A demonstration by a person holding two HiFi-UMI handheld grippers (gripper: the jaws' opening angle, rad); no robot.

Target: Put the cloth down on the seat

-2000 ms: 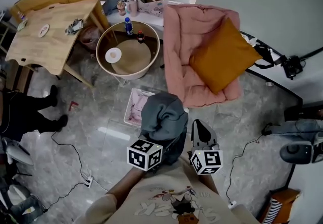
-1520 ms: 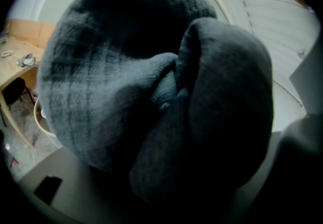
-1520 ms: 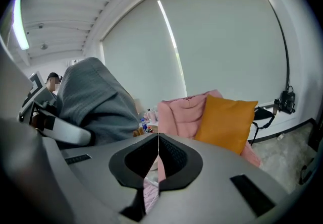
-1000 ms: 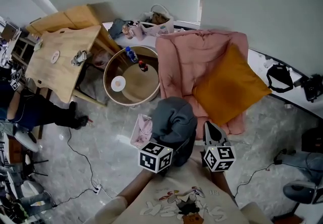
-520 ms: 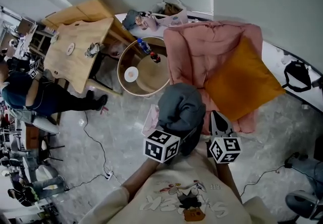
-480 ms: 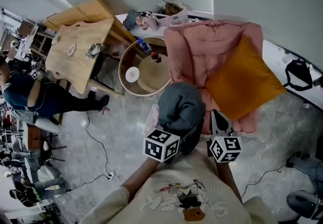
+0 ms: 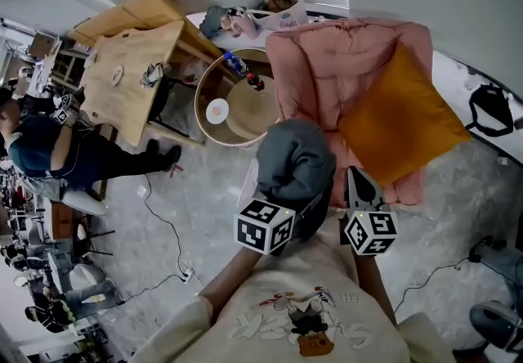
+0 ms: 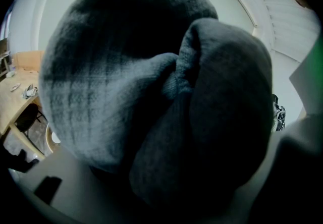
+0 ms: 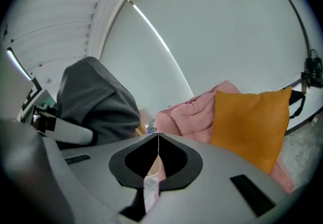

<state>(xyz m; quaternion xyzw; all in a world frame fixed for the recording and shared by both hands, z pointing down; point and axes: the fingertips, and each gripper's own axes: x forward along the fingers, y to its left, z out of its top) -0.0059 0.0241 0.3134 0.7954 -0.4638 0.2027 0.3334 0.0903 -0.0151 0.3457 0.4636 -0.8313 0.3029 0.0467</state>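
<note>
We clamp the bunched grey knit cloth (image 7: pixel 294 159) in our left gripper (image 7: pixel 304 211) near the pink padded armchair (image 7: pixel 323 67), right gripper (image 7: pixel 358 179) closed, empty.

We stand in a living room: pink padded lounge chair (image 7: pixel 310 75), orange square cushion (image 7: pixel 400 120), round wooden coffee table (image 7: pixel 249 108).
</note>
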